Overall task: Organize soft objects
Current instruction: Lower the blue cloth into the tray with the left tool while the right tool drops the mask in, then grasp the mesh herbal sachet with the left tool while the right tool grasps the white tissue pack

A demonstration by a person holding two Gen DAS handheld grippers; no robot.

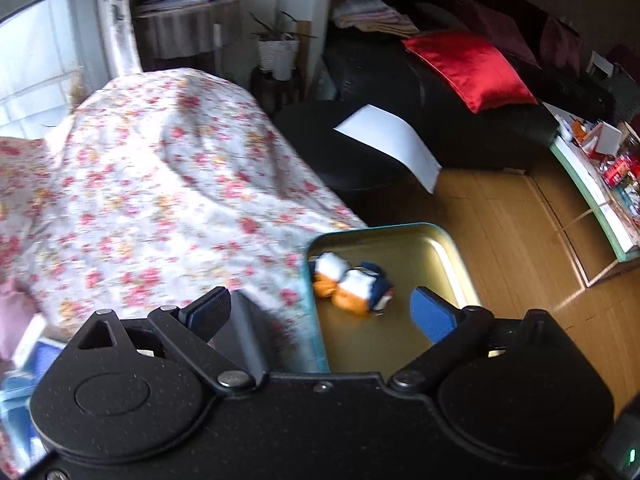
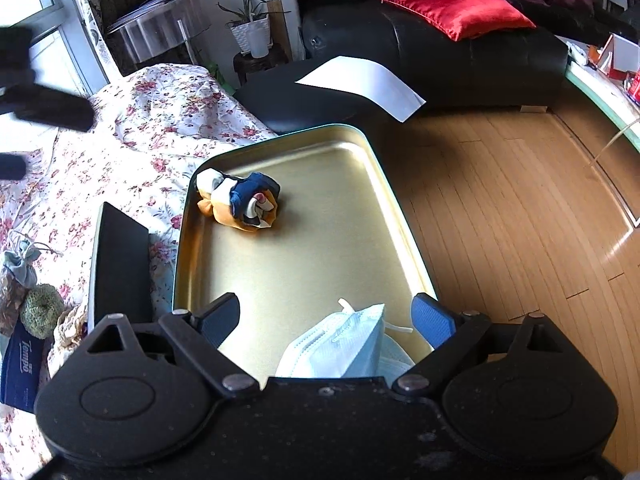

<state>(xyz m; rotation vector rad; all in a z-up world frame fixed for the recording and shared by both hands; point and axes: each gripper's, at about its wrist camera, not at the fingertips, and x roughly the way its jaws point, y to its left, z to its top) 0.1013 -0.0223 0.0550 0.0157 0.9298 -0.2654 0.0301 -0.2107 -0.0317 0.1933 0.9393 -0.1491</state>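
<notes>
Soft, light cloth, the rolled bundle [image 2: 240,200] in the tray's [image 2: 404,216] far left corner should squash easily, best pinched across its middle, while both tongs, left [image 1: 334,312] and right [image 2: 328,316], gape empty, the mask [image 2: 340,352] loose in the tray's near end.

The white folded face mask [image 2: 340,344] is only half seen: its lower part slips behind the black body of the right tool [image 2: 326,320]. In the left view the near end of the gold metal tray with a teal rim [image 1: 452,248] goes under the left tool [image 1: 320,312], and the flowered bedsheet [image 1: 160,184] smears with blur. At the right view's left edge, a dark blurred shape [image 2: 44,108] can't be made out, and the navy tissue packet [image 2: 24,368] is cut off.
</notes>
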